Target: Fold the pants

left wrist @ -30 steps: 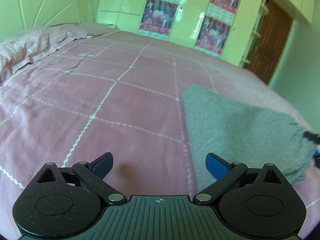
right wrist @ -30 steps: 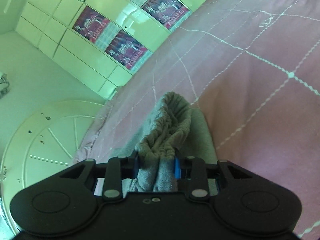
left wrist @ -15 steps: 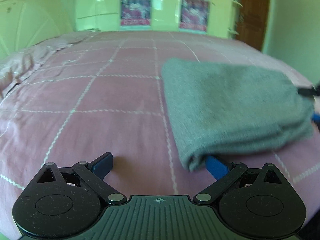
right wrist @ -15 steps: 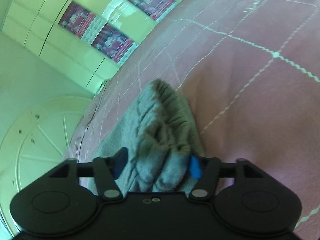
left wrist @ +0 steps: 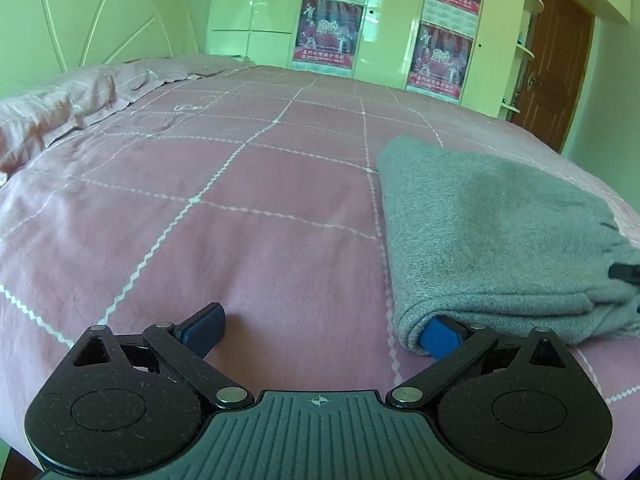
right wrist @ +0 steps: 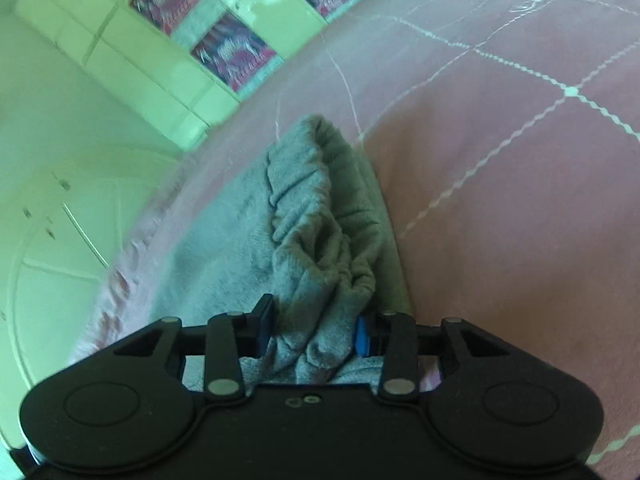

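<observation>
The grey pants (left wrist: pixel 488 236) lie folded into a thick pad on the pink bed, at the right of the left wrist view. My left gripper (left wrist: pixel 320 332) is open wide and low over the sheet; its right fingertip (left wrist: pixel 440 336) is tucked under the near folded edge. In the right wrist view the bunched elastic waistband (right wrist: pixel 316 248) of the pants runs between my right gripper's (right wrist: pixel 312 332) fingers, which stand part open around the cloth without pinching it. The right gripper's tip (left wrist: pixel 624 270) shows at the pants' far right end.
The pink bedsheet (left wrist: pixel 224 208) with white grid lines spreads left and ahead. Pillows (left wrist: pixel 72 100) lie at the far left by the white headboard (left wrist: pixel 92 20). Wardrobes with posters (left wrist: pixel 328 32) and a brown door (left wrist: pixel 552 52) stand behind.
My right gripper has opened and let go of the waistband, and the pants have settled flat. My left gripper has swung around to the pants' near edge, its right finger sliding under the fold.
</observation>
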Tool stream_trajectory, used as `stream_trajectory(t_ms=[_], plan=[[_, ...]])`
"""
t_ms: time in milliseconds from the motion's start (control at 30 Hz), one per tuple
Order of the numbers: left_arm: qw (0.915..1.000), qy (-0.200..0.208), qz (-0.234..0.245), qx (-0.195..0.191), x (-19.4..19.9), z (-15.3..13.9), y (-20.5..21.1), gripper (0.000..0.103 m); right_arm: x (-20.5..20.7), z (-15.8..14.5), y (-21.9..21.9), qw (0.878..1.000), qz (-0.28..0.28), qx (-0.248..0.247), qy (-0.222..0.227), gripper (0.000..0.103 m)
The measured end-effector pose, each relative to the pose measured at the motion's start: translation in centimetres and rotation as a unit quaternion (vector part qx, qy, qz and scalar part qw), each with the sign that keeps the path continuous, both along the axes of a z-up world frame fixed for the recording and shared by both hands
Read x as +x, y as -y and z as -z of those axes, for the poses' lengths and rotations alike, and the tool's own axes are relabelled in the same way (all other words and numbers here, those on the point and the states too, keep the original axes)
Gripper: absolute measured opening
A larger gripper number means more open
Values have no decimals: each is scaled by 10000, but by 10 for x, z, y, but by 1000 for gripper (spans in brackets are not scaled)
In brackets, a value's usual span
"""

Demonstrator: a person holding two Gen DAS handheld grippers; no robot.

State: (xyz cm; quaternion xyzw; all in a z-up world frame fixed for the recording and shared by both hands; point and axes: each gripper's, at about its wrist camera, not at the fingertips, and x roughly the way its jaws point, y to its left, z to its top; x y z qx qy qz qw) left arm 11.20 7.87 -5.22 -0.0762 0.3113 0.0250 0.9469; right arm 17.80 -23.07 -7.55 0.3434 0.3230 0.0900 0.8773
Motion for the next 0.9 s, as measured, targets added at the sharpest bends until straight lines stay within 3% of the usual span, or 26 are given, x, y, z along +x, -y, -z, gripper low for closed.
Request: stream_trajectory(t_ms=[100,400,533,567,600,633,733,900], plan=[[10000,-20,1,-82,-3,-1,-2,101,-4,-9,-8,9996,-33,-256,70,34],[9999,-85,23,67,-7,-5,1,101,-11,-5,-1,9999,-80,-76,78,38],[9989,102,132,428,-6,-10,11,101,-18,-16,-8,9978,-193,-284,575,34],[9996,-134,-12,266,-1,-3,6,103,-13,-10,-9,9985,-126,-440,289,32],[9997,-222,-57,-31,1,2,-2,103,-8,0,-5,9995,-77,-301,46,31],[9997,-212,-46,-89,2,2,-5,103,-8,5,1,10000,-7,-78,21,31],[9998,-204,69,24,-5,-5,-5,103,-15,-7,-2,9993,-86,-311,205,34],[9989,-23,-112,-457,-26,-21,-38,103,-29,-21,11,9984,-202,-345,387,46]])
